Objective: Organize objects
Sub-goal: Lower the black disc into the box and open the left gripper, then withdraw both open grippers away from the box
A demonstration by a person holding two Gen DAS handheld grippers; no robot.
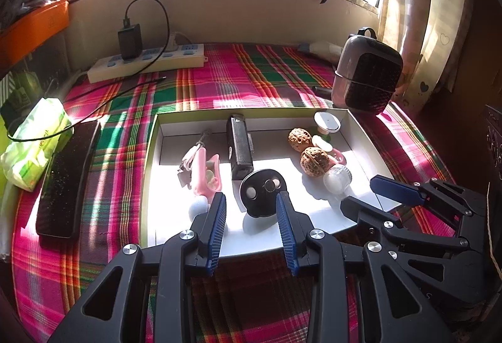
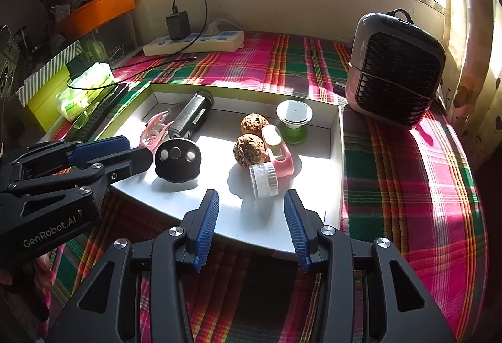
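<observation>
A shallow white box (image 1: 282,167) (image 2: 219,211) on the plaid cloth holds the objects. Inside are two walnuts (image 1: 314,161) (image 2: 251,151), a black oblong case (image 1: 240,148) (image 2: 191,117), a pink holder (image 1: 207,173), a green spool with a white top (image 2: 293,120), and a black round disc (image 1: 262,192) (image 2: 177,159). A small clear jar (image 2: 263,179) (image 1: 337,178) lies on its side. My left gripper (image 1: 250,201) (image 2: 139,150) is open, with the disc just beyond its tips. My right gripper (image 2: 251,201) (image 1: 359,194) is open and empty, with the jar just ahead of it.
A small dark fan (image 2: 395,73) stands on the cloth to the right of the box. A power strip with a charger (image 1: 147,60) lies at the back. On the left are a long black slab (image 1: 66,179), a green tissue pack (image 1: 34,142) and an orange box (image 2: 97,10).
</observation>
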